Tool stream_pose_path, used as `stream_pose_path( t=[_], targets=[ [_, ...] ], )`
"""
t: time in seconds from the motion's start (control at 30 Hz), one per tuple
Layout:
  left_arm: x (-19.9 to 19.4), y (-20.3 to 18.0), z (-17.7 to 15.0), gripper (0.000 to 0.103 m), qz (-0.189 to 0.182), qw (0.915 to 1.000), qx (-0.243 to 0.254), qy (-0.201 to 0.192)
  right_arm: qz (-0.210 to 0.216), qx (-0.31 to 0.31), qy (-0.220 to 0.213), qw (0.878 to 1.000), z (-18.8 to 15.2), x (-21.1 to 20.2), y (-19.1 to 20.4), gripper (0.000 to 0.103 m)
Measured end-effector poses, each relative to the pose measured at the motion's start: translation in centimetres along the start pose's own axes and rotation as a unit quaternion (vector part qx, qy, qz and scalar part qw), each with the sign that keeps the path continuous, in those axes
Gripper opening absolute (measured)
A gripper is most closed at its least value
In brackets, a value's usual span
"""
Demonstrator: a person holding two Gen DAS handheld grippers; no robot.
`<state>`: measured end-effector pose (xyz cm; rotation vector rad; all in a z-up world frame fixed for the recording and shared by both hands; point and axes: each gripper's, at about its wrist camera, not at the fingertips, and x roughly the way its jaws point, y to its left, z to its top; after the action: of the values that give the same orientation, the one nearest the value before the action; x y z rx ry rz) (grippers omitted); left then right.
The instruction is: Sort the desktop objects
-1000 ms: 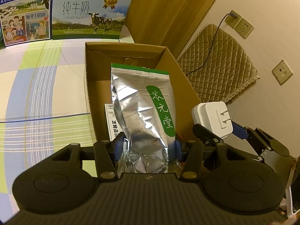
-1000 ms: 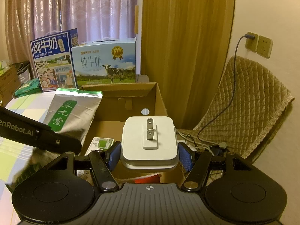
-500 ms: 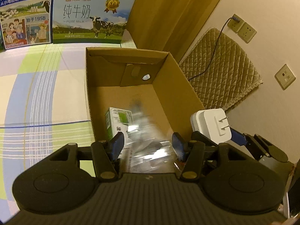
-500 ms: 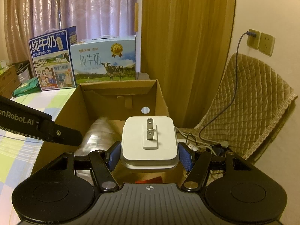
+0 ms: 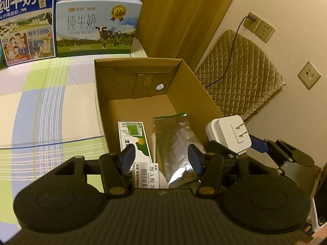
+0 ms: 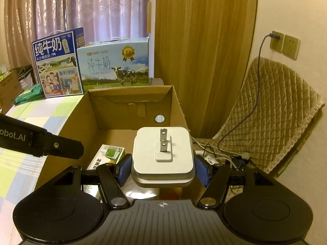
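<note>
An open cardboard box (image 5: 192, 81) (image 6: 81, 118) stands at the table's right edge. On its floor lie a silver foil pouch (image 5: 175, 149) and a white-green carton (image 5: 132, 136) (image 6: 108, 156). My left gripper (image 5: 161, 158) hangs open above the box's near end with nothing between its fingers. My right gripper (image 6: 163, 170) is shut on a white plug charger (image 6: 162, 153) (image 5: 229, 136), prongs facing forward, held over the box's near right side.
Two milk cartons (image 5: 96, 24) (image 6: 57, 63) stand at the back of the checked tablecloth (image 5: 40, 110). A quilted chair (image 6: 271, 114) and wall sockets (image 6: 284, 45) with a cable are to the right. A curtain (image 6: 202, 51) hangs behind the box.
My left gripper opened and the foil pouch dropped out of it into the box, where it lies flat. The right gripper kept holding the charger, nearly still.
</note>
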<state>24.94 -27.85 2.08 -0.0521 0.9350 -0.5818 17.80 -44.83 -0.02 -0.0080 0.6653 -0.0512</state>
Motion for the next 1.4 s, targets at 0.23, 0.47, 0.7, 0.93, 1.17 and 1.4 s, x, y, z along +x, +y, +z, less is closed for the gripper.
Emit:
stream_pose_path(
  t=[0.23,0.47,0.7,0.93,1.17,1.4],
  targets=[
    [-0.3,0.3,-0.3,0.052,0.001,1.0,0.003,-0.001,0.005,-0.002,-0.001,1.0,0.1,0.0,0.6,0.062],
    [-1.1,1.1,-0.6,0.054,0.003,1.0,0.001,-0.008,0.029,0.027,-0.002,0.999,0.5,0.4,0.6,0.062],
    [-1.7,2.2,-1.4,0.058,0.009,0.9999,-0.01,-0.008,0.047,0.058,-0.017,0.997,1.3,-0.1,0.3,0.075],
    [-2.9,2.4,-3.4,0.072,0.019,0.9998,-0.003,-0.008,0.034,0.07,-0.017,0.997,-0.2,-2.2,-0.3,0.08],
    [-5.1,1.1,-5.6,0.09,0.025,0.9992,0.02,-0.025,0.023,0.079,-0.008,0.997,-2.6,-5.2,-0.5,0.089],
    [-7.6,-0.5,-7.6,0.101,0.045,0.997,0.04,-0.05,0.014,0.084,-0.003,0.996,-4.5,-8.6,-0.6,0.1]
  ],
)
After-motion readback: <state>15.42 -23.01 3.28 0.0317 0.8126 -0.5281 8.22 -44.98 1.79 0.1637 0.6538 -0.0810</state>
